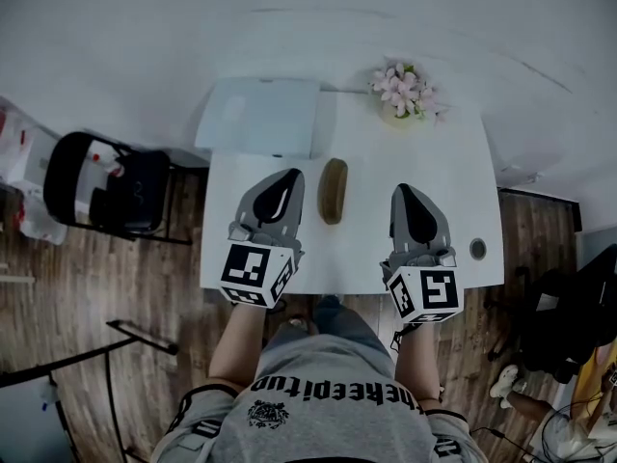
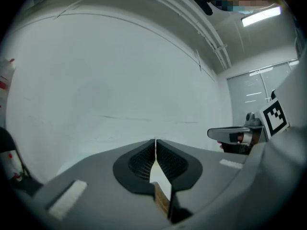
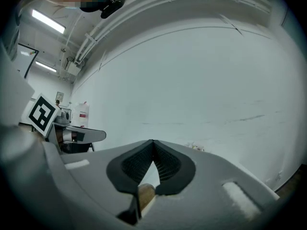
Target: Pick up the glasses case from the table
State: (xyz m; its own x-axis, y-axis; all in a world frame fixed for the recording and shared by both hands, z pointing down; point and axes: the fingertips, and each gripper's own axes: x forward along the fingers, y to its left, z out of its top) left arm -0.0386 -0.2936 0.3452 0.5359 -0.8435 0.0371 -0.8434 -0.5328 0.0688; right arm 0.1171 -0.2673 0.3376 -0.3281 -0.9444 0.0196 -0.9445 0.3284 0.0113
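Note:
A brown oblong glasses case (image 1: pixel 333 190) lies on the white table (image 1: pixel 359 254), lengthwise away from me, between my two grippers. My left gripper (image 1: pixel 290 176) hovers just left of it, jaws shut with nothing between them. My right gripper (image 1: pixel 403 192) is farther off on the case's right, also shut and empty. In the left gripper view the tips (image 2: pixel 155 141) meet, and a sliver of the brown case (image 2: pixel 162 200) shows under them. In the right gripper view the tips (image 3: pixel 152 142) touch, with the case's end (image 3: pixel 145 194) showing below.
A pot of pink flowers (image 1: pixel 406 93) stands at the table's far right. A pale flat board (image 1: pixel 258 114) overhangs the far left corner. A small round hole (image 1: pixel 477 249) sits near the right edge. A black chair (image 1: pixel 104 187) stands left of the table.

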